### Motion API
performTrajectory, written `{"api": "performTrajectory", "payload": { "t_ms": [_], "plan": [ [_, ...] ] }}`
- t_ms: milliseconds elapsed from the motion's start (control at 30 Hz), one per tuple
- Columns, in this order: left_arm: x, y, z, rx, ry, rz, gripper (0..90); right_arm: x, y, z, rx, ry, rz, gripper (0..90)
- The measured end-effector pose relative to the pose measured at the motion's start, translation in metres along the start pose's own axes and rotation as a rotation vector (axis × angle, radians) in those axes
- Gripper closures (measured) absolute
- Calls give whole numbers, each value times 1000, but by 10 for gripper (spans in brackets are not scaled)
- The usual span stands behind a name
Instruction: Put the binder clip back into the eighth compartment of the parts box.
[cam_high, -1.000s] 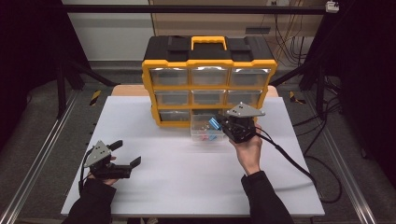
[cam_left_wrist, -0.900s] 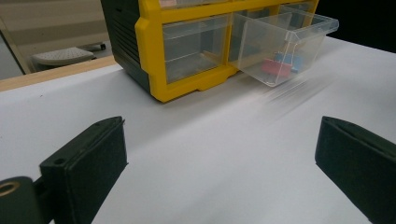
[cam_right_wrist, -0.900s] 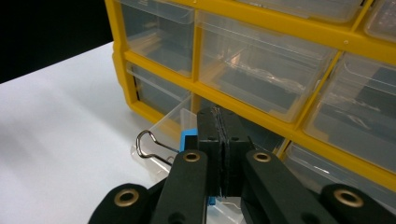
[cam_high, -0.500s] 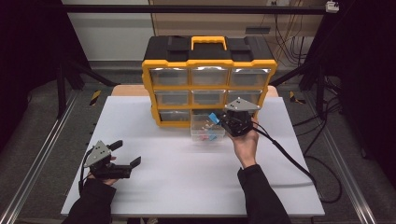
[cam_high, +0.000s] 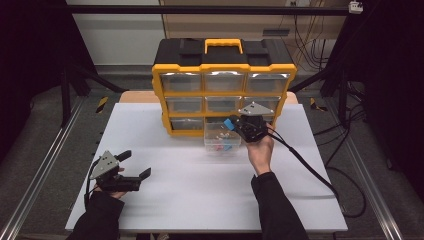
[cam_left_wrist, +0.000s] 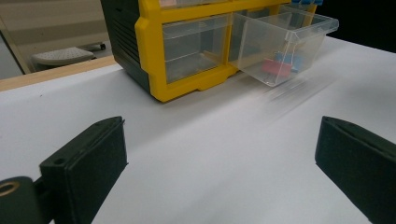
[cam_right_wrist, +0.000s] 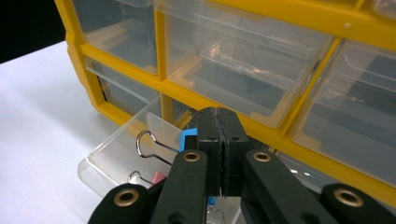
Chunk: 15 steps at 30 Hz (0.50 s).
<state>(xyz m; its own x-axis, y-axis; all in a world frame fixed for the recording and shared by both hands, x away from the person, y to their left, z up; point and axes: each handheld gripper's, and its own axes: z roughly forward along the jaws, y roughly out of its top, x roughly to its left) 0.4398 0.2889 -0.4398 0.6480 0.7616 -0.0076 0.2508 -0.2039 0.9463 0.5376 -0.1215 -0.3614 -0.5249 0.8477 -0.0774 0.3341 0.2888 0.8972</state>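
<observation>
Right gripper view | right gripper (cam_right_wrist: 219, 140) clamps blue binder clip (cam_right_wrist: 187, 138) over clear drawer (cam_right_wrist: 116, 154) | left gripper (cam_left_wrist: 224, 163) wide | no legible writing

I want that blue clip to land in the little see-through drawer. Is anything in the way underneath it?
Nothing visible blocks it. The right gripper pinches the blue binder clip just above the pulled-out clear drawer, whose top is open; a few clips already lie inside.

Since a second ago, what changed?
The right gripper, shut on a blue binder clip, moved forward to hang over the open clear drawer. The left gripper, open, stayed on the table; the organizer is unmoved.
</observation>
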Motion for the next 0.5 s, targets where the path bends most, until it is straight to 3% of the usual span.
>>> {"api": "performTrajectory", "payload": {
  "t_ms": [500],
  "plan": [
    [0, 0, 0, 1, 1, 1, 13, 3, -12, 18, 56, -9, -8, 894]
  ]
}}
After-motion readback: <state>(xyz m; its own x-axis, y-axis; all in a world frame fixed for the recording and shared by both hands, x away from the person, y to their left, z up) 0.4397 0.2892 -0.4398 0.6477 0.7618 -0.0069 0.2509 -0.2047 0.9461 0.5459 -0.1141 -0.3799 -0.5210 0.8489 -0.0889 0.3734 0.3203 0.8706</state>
